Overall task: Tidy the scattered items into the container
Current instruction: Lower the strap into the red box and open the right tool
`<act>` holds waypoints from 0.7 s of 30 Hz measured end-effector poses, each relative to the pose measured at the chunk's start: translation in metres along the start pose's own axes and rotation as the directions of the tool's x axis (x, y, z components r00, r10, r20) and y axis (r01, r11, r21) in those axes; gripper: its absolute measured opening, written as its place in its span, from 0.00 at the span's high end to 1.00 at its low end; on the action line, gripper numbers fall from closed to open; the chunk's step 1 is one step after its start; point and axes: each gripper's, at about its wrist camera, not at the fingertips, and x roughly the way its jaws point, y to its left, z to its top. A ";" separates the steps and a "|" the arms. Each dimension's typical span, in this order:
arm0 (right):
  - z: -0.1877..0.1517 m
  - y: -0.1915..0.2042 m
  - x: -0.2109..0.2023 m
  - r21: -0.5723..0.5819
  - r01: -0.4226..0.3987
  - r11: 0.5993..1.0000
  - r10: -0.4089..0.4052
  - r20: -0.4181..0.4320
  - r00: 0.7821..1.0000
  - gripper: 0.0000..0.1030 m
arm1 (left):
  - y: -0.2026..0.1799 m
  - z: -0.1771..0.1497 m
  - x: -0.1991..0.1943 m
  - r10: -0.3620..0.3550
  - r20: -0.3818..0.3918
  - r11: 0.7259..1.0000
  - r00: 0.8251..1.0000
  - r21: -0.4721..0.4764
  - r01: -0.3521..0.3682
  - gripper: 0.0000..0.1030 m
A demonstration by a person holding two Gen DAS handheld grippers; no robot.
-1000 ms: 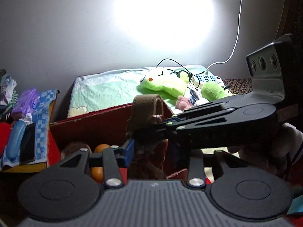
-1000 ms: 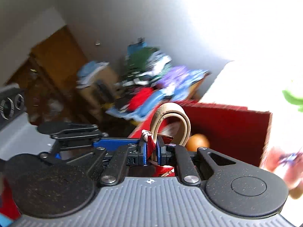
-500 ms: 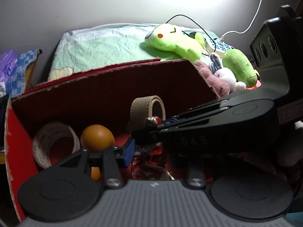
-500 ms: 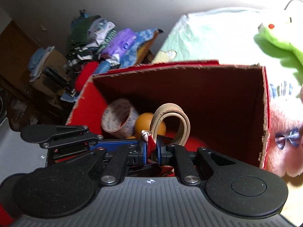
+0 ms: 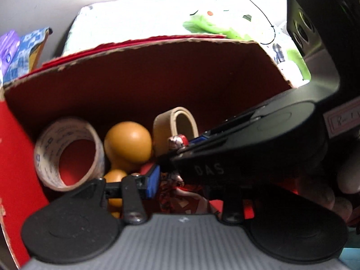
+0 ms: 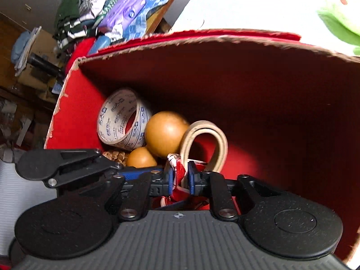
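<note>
A red cardboard box point(image 6: 281, 94) fills both views point(image 5: 157, 78). My right gripper point(image 6: 179, 176) is shut on a red-and-white patterned item point(image 6: 177, 171) with a tan webbing loop point(image 6: 221, 144), held low inside the box. In the left wrist view the loop point(image 5: 173, 123) and the item point(image 5: 177, 140) stand beyond my left gripper point(image 5: 180, 180), whose left blue pad point(image 5: 153, 180) shows; the right gripper's body hides its other finger. Inside the box lie a printed tape roll point(image 6: 121, 119) and a tan gourd point(image 6: 164, 132).
A white-and-green pillow point(image 5: 126, 20) and green plush toys point(image 5: 216, 27) lie behind the box. A heap of clothes and packets point(image 6: 105, 15) sits to the box's left. A dark wooden shelf point(image 6: 20, 72) stands further left.
Both grippers have moved down and forward into the box with the looped item. The box walls, tape roll and gourd now look larger and closer.
</note>
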 end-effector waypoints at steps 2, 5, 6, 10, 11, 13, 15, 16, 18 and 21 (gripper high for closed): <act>0.000 -0.001 0.001 0.007 -0.006 1.000 0.006 -0.009 1.000 0.76 | 0.003 0.000 0.000 0.001 -0.009 1.000 1.000 -0.013 -0.001 0.62; -0.003 -0.002 -0.003 0.008 -0.014 1.000 0.014 0.015 1.000 0.71 | 0.003 -0.002 -0.001 0.013 -0.005 1.000 1.000 -0.012 -0.013 0.62; -0.004 -0.002 -0.005 0.005 -0.019 1.000 0.019 0.028 0.999 0.69 | 0.003 -0.002 -0.001 0.021 -0.004 1.000 1.000 -0.013 -0.021 0.62; -0.008 -0.002 -0.013 -0.002 -0.034 0.999 0.034 0.083 0.996 0.61 | 0.005 -0.004 -0.003 0.075 -0.002 0.997 0.997 -0.017 -0.075 0.64; -0.010 -0.002 -0.016 -0.003 -0.025 1.000 0.025 0.098 0.995 0.62 | 0.006 -0.005 -0.003 0.089 -0.003 0.996 0.996 -0.016 -0.089 0.64; -0.013 -0.004 -0.024 0.009 -0.027 1.000 0.025 0.134 0.991 0.65 | 0.006 -0.008 -0.006 0.098 -0.003 0.995 0.995 -0.022 -0.098 0.64; -0.016 -0.008 -0.035 0.034 -0.040 0.999 0.034 0.173 0.984 0.66 | 0.009 -0.010 -0.006 0.101 -0.006 0.994 0.995 -0.036 -0.101 0.64; -0.018 -0.009 -0.038 0.038 -0.029 0.999 0.021 0.183 0.983 0.66 | 0.011 -0.009 -0.005 0.100 -0.008 0.994 0.995 -0.041 -0.101 0.64; -0.019 -0.008 -0.037 0.030 0.060 0.998 -0.064 0.169 0.984 0.67 | 0.012 -0.009 -0.001 0.088 -0.014 0.995 0.996 -0.051 -0.088 0.64; -0.019 -0.007 -0.033 0.028 0.134 0.991 -0.136 0.152 0.979 0.71 | 0.012 -0.010 0.005 0.086 -0.026 0.995 0.996 -0.051 -0.087 0.64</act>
